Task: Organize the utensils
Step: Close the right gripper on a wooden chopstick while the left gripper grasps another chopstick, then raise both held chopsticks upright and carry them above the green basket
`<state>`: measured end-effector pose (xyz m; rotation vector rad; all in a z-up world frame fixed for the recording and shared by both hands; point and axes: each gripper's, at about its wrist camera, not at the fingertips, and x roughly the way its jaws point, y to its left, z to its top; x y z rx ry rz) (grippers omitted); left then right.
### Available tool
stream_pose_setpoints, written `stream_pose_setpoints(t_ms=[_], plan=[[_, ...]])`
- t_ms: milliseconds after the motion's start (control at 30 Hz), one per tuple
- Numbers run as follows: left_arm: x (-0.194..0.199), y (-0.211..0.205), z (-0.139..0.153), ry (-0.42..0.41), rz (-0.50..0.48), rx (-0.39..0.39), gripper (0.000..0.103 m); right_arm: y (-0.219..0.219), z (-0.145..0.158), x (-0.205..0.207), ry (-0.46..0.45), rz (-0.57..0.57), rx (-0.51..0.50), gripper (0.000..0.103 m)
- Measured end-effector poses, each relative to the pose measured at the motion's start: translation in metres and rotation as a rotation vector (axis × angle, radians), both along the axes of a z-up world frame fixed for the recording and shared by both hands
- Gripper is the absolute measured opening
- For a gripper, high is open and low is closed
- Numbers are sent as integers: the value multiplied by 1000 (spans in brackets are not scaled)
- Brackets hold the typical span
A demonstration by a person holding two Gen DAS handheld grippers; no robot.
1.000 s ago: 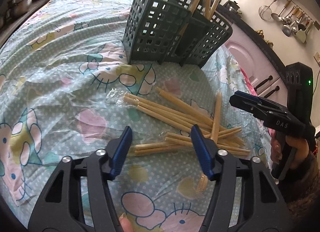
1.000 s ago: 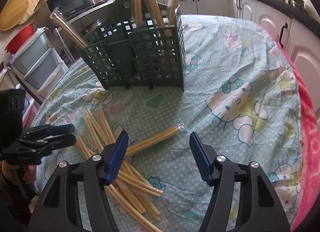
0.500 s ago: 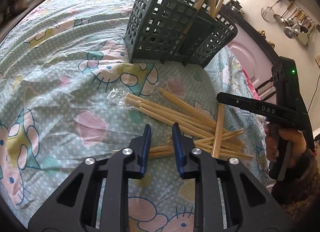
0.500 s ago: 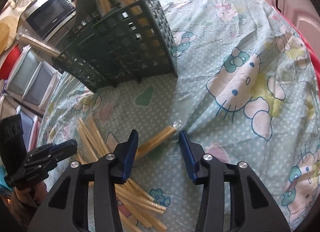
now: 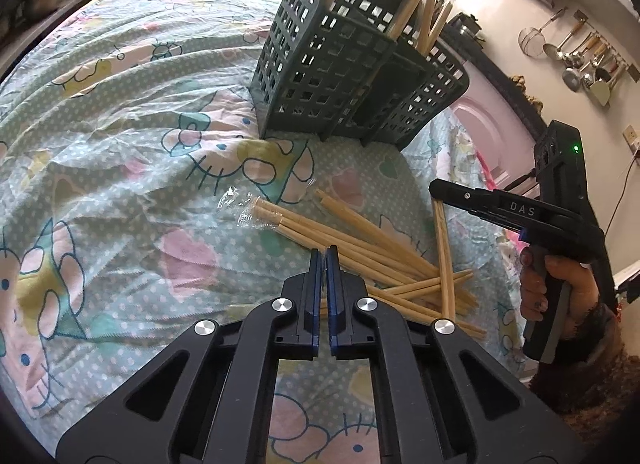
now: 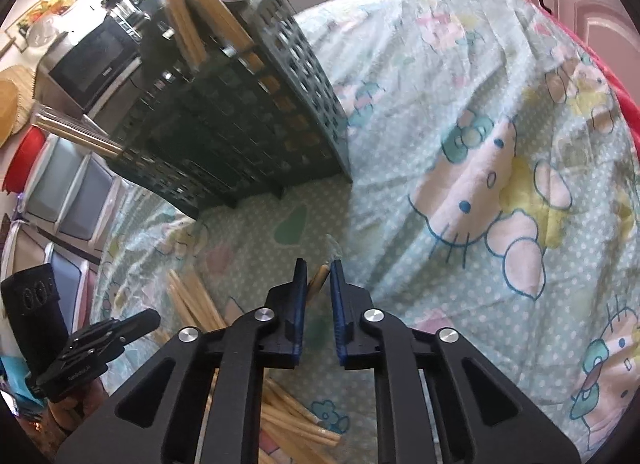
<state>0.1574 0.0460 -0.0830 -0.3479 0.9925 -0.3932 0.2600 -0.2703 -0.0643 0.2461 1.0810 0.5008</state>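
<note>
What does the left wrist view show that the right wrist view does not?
Only the left wrist view: metal ladles and strainers hanging on the wall, and the left gripper, jaws just closed.

Only the right wrist view: a black microwave oven and a red bowl.

Both: the dark green slotted plastic utensil basket, loose wooden chopsticks on the cartoon-print tablecloth, and the right gripper, whose jaws have been closing around one chopstick.

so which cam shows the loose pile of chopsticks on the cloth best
The left wrist view: the chopstick pile lies fanned out in full on the tablecloth, ahead of the left gripper. In the right wrist view the pile is largely hidden behind the right gripper, with only parts showing.
</note>
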Motion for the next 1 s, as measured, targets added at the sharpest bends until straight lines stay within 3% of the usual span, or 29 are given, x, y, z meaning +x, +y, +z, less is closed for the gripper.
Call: stream_pose_setpoints(t_ms=[400,1000], plan=[[-10,2,40,-93,4,-69,0,15,58,-23,-181,98,10,6],[-14,-29,121,-266,-58,-62,0,30,133,-62,-385,197,45,6]])
